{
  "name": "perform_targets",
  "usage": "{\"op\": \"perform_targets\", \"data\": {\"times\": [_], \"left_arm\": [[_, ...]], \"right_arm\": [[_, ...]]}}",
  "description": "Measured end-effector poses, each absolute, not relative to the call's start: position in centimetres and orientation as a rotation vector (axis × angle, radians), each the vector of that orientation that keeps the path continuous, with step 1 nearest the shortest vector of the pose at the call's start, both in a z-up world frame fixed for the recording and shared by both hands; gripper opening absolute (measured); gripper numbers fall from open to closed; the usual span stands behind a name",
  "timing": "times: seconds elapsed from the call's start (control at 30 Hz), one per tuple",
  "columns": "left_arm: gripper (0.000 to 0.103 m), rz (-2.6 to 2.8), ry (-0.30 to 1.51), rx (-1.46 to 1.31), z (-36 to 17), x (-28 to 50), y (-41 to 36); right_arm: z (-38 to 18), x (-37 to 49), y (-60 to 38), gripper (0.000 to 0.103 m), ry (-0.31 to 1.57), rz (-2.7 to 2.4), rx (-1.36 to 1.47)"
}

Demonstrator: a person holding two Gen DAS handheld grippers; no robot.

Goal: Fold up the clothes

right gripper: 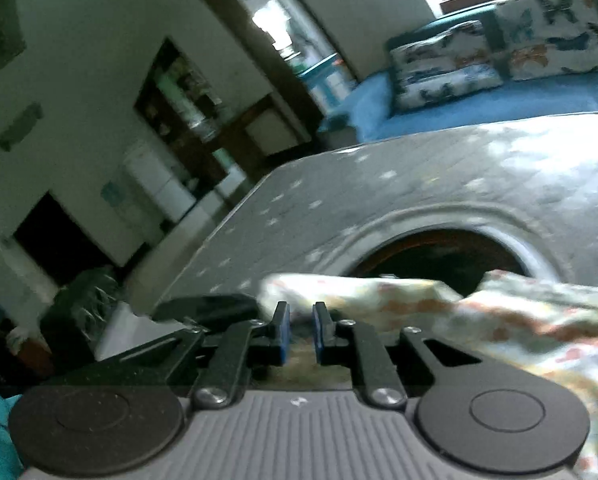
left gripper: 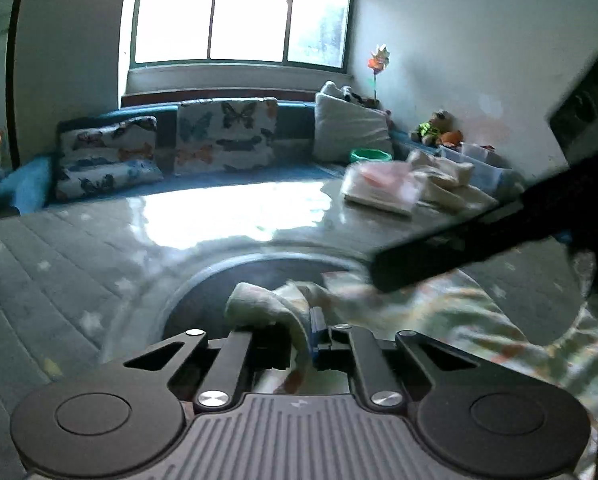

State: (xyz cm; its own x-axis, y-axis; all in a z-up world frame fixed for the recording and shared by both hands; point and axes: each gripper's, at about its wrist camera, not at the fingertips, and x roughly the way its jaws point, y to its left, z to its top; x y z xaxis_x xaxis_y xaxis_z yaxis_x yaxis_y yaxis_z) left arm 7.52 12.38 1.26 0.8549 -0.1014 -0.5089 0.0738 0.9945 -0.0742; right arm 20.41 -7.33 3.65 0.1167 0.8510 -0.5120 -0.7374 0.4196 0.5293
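The left gripper pinches a fold of the printed garment, which trails rightward over the grey mattress. The right gripper stands narrowly parted just before the garment's edge.

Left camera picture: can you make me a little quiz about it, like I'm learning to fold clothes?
1. True or false: the left gripper has the cloth caught in its jaws.
2. What is printed on the cushions? A) butterflies B) cars C) fish
3. Fill the gap: seen from this camera, the folded pile lies on the mat at the far ____ side.

Key: 1 true; 2 A; 3 right.
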Motion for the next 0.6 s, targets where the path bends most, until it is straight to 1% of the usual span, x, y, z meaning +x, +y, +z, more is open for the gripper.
{"op": "perform_targets", "data": {"times": [0.13, 0.27, 0.33, 0.37, 0.43, 0.47, 0.57, 0.6], "left_arm": [[0.01, -0.108, 0.546, -0.047, 2.2, 10.2, 14.3], [0.012, -0.159, 0.572, -0.073, 2.4, 12.0, 15.5], [0.015, -0.155, 0.602, -0.096, 2.2, 12.8, 16.3], [0.016, -0.156, 0.613, -0.114, 2.0, 13.1, 16.6], [0.016, -0.142, 0.637, -0.142, 1.6, 13.7, 17.3], [0.018, -0.14, 0.648, -0.159, 1.3, 13.9, 17.6], [0.018, -0.154, 0.676, -0.213, 0.3, 14.7, 18.6], [0.018, -0.151, 0.683, -0.222, 0.1, 14.9, 18.8]], "right_arm": [[2.6, 22.1, -7.5, 0.013, 0.822, 1.004, -0.014], [0.9, 24.6, -7.8, 0.015, 0.847, 0.916, -0.056], [0.2, 25.4, -7.4, 0.022, 0.822, 0.862, -0.114], [-0.1, 25.9, -7.3, 0.024, 0.814, 0.848, -0.142], [-1.0, 27.0, -7.0, 0.033, 0.808, 0.803, -0.204], [-1.4, 27.4, -6.8, 0.036, 0.811, 0.798, -0.225], [-2.3, 28.1, -6.4, 0.041, 0.819, 0.803, -0.271], [-2.4, 28.0, -6.4, 0.047, 0.82, 0.818, -0.276]]}}
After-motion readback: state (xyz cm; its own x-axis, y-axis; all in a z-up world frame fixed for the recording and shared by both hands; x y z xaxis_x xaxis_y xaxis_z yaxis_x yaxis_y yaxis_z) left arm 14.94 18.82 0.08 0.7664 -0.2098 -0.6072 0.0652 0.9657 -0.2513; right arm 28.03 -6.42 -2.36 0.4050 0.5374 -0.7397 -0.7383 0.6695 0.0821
